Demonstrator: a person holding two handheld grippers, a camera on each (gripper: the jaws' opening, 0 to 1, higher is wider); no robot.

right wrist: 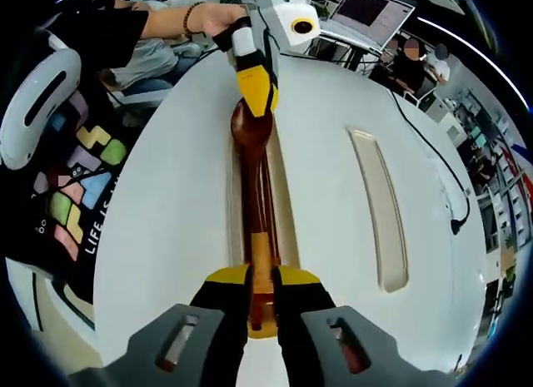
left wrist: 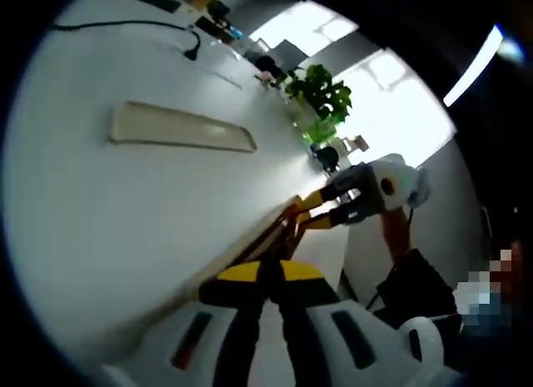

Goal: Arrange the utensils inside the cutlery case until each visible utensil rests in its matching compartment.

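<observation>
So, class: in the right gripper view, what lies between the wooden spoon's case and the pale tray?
Only bare white table between the case and the pale tray.

White counter (right wrist: 183,204) spreads ahead of the jaws. Black cable (left wrist: 125,25) lies across it far ahead, w/ plug end. Green potted plant (left wrist: 321,96) ahead-right at counter edge, bright windows (left wrist: 391,104) behind it. Ceiling strip light (left wrist: 479,62) upper right. Monitor (right wrist: 371,8) on a desk beyond the far edge, ppl seated nearby.
</observation>
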